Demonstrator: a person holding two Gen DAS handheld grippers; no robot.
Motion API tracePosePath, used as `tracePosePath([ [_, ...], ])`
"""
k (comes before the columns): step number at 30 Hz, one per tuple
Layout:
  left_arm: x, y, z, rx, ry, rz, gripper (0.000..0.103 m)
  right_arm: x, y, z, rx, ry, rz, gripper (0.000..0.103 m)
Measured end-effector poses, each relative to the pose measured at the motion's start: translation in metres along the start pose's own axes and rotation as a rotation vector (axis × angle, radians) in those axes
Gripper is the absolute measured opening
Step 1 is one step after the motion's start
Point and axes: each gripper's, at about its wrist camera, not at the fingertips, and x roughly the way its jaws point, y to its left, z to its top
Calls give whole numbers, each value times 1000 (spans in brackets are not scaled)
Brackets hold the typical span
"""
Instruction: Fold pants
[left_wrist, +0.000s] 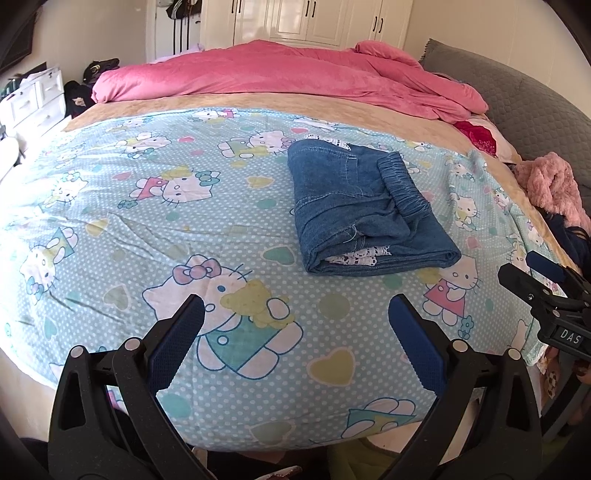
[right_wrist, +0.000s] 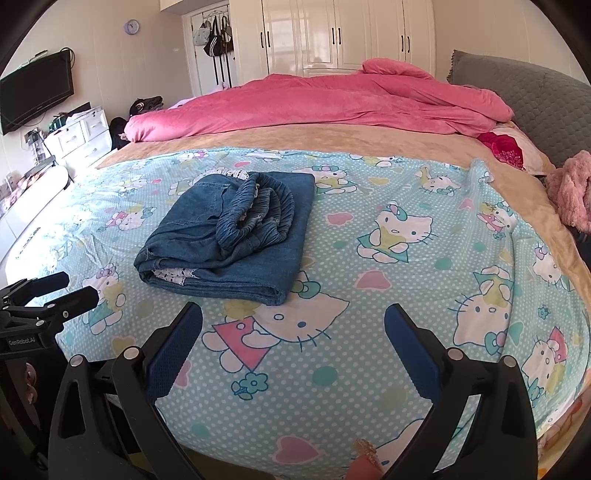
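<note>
We see folded pants (left_wrist: 365, 210) on the bedsheet (left_wrist: 147, 221) | left gripper (left_wrist: 295, 321) wide open, empty | right gripper (right_wrist: 293, 328) wide open, empty

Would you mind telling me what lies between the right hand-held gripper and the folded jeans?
Only bare cartoon-print sheet separates the right hand-held gripper from the folded jeans, clearest in the right wrist view.
</note>
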Motion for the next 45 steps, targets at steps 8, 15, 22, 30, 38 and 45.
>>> tracePosePath([
  [8, -2, 2, 1, -9, 0, 0, 94, 0, 0, 1, 0, 2, -2, 98],
  [15, -3, -1, 1, 1, 3, 0, 94, -1, 0, 2, -1, -1, -3, 98],
  [22, -3, -1, 0, -2, 2, 0, 94, -2, 0, 3, -5, 1, -6, 98],
  [30, -4, 0, 1, -3, 1, 3, 94, -1, 1, 3, -10, 1, -6, 98],
  [38, -5, 1, 2, -3, 0, 9, 94, -1, 1, 3, -9, 2, -8, 99],
  [45, -5, 1, 1, -3, 4, 14, 94, -1, 0, 2, -8, 4, -13, 98],
])
